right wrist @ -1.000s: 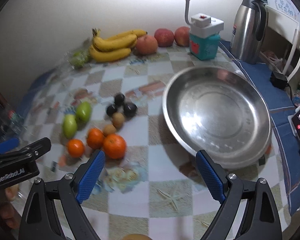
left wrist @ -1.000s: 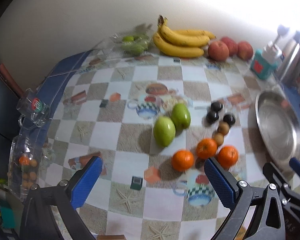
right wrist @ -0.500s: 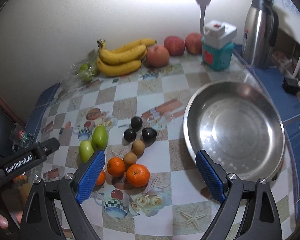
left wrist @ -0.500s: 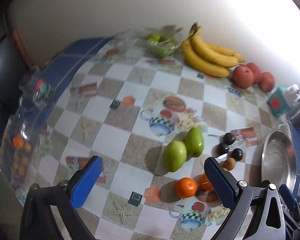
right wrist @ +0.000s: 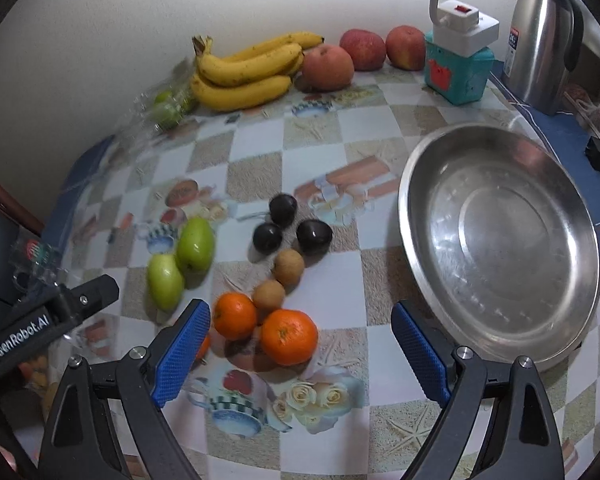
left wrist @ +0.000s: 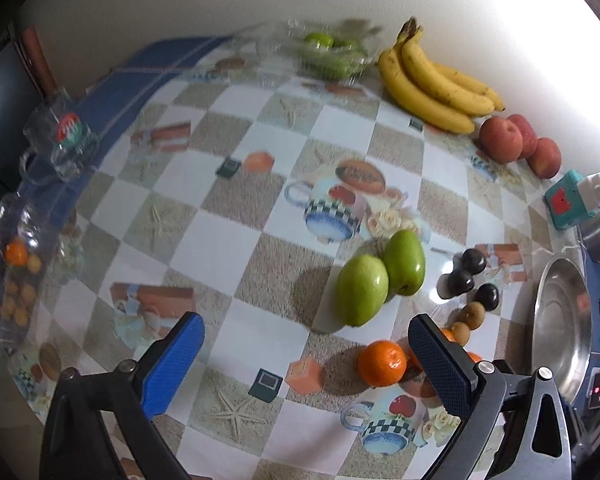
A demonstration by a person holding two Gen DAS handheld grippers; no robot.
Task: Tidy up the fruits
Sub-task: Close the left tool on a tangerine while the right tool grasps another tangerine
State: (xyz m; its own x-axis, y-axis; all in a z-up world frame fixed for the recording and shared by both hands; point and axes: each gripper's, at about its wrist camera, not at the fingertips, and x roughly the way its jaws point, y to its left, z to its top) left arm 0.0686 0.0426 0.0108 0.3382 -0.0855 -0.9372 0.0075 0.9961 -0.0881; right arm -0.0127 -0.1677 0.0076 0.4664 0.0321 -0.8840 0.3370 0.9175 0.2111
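Loose fruit lies mid-table: two green fruits [left wrist: 380, 276] [right wrist: 180, 256], several oranges [right wrist: 288, 336] [left wrist: 382, 362], dark plums [right wrist: 284, 226] and small brown fruits [right wrist: 287, 266]. Bananas [right wrist: 244, 72] and red apples [right wrist: 328, 66] lie by the wall. An empty steel bowl [right wrist: 500, 240] stands at the right and shows at the edge of the left wrist view [left wrist: 562, 320]. My left gripper [left wrist: 304, 360] is open and empty, above the table near the green fruits. My right gripper [right wrist: 300, 356] is open and empty, just short of the oranges.
A teal box with a white switch [right wrist: 460, 60] and a steel kettle [right wrist: 544, 36] stand at the back right. A clear bag of green fruit [left wrist: 332, 54] lies by the wall. A glass mug [left wrist: 60, 144] and a clear container [left wrist: 16, 272] are at the left edge.
Both grippers swung and closed in on the fruit. The right gripper moved forward toward the oranges. The left view turned left and nearer the green fruits. Both stay open.
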